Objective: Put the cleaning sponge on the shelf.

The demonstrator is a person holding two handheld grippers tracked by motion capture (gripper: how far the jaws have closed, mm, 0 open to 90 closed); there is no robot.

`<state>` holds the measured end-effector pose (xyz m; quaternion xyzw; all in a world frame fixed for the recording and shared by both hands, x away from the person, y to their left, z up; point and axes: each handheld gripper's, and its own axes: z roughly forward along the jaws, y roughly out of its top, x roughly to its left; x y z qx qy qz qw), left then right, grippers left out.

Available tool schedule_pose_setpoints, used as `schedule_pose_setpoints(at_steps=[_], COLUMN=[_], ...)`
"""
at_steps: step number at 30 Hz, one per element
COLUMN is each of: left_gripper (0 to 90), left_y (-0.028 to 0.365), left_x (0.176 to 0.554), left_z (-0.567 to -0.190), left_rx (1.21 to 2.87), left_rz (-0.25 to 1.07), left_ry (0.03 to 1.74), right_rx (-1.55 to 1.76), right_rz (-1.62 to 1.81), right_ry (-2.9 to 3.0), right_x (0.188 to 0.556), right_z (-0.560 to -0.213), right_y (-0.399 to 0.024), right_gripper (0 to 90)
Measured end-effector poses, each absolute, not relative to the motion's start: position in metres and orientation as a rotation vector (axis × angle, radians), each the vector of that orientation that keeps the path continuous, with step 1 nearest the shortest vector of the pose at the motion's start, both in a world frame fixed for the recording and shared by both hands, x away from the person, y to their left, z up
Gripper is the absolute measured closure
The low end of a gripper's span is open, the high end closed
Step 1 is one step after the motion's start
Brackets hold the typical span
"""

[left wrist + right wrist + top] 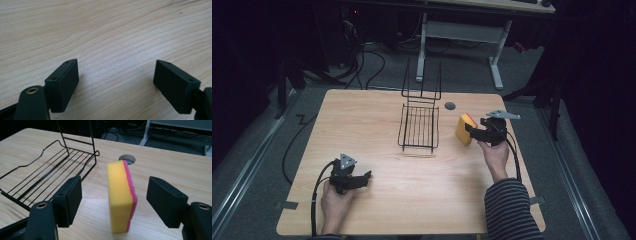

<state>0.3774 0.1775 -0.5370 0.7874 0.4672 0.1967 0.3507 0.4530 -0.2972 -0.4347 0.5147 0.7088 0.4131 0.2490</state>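
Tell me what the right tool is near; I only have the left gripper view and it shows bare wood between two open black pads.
Observer: The right tool is open, with a yellow and pink sponge standing on its edge between the pads, apart from both.
Operator: Say what lies beside that sponge.
Observer: A black wire rack sits at the middle of the table, to the sponge's left in the high view, not touching it.
Operator: Report where my left tool sits relative to that rack.
Observer: The left tool rests low at the table's near left, well short of the rack.
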Motion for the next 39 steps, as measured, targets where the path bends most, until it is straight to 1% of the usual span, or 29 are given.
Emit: schedule_pose_setpoints(at_steps=[13, 33, 39], left_gripper=[21.0, 21.0, 21.0], left_y=[0.178, 0.177, 0.177], left_x=[0.377, 0.377, 0.377], left_z=[-0.537, -0.537, -0.537], left_rx=[2.039, 2.039, 2.039], left_rz=[0.509, 0.51, 0.51], left_ry=[1.21, 1.21, 1.21], right_rx=[1.425, 1.444, 1.469], right_rz=[1.099, 1.059, 1.062], right_ry=[1.949, 1.979, 1.985], right_x=[0.464, 0.475, 0.479], right_z=[-0.449, -0.468, -0.475], right_y=[-0.294, -0.292, -0.293], right_gripper=[32.2, 32.4, 36.0])
